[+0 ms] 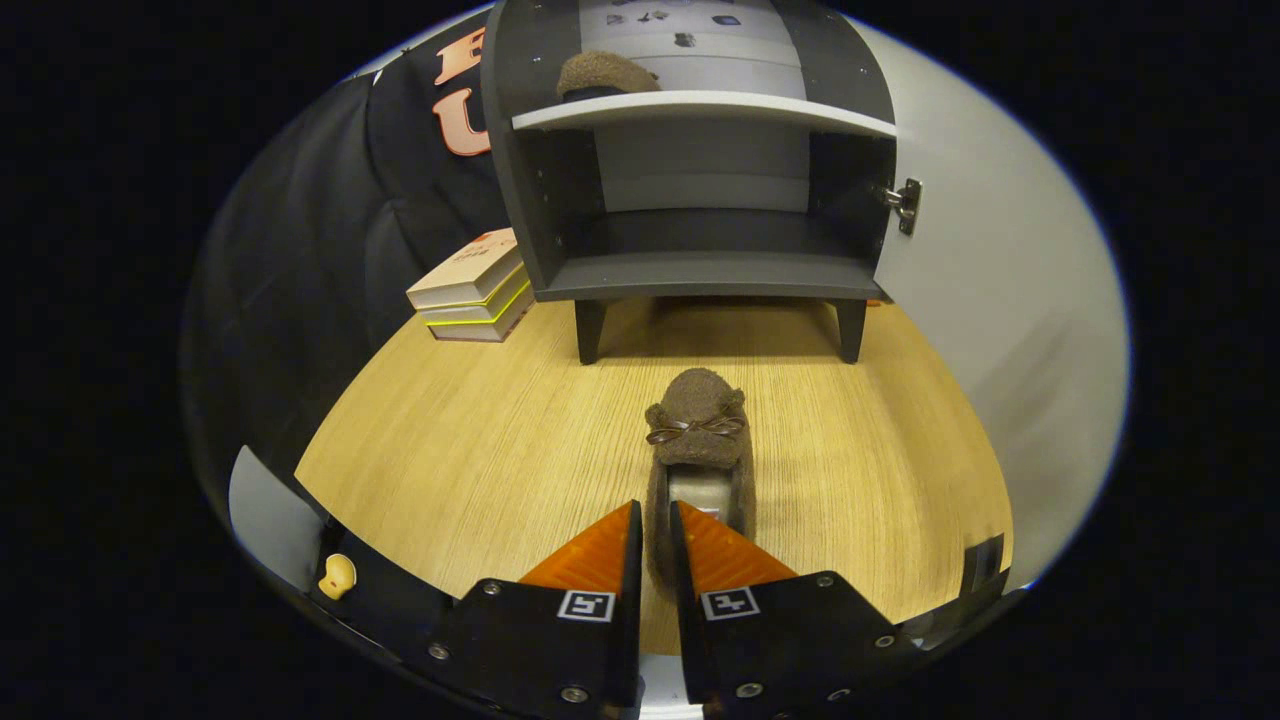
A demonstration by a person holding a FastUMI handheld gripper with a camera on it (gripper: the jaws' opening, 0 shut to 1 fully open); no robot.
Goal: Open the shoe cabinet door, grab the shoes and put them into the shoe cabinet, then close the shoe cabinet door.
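A brown fuzzy shoe (pixel 698 440) with a small bow lies on the wooden table (pixel 480 450), toe pointing toward the cabinet. My gripper (pixel 655 540) is shut on the shoe's left side wall near the heel, one finger outside it and one inside the opening. Beyond the shoe stands the dark grey shoe cabinet (pixel 700 170) on short legs, its white door (pixel 1000 300) swung open to the right. A second brown shoe (pixel 606 74) rests on the cabinet's upper shelf at the left. The lower compartment holds nothing.
A stack of books (pixel 473 290) lies on the table left of the cabinet, against the black cloth wall. The open door runs along the table's right side. A small yellowish knob (pixel 337 575) shows at the near left table edge.
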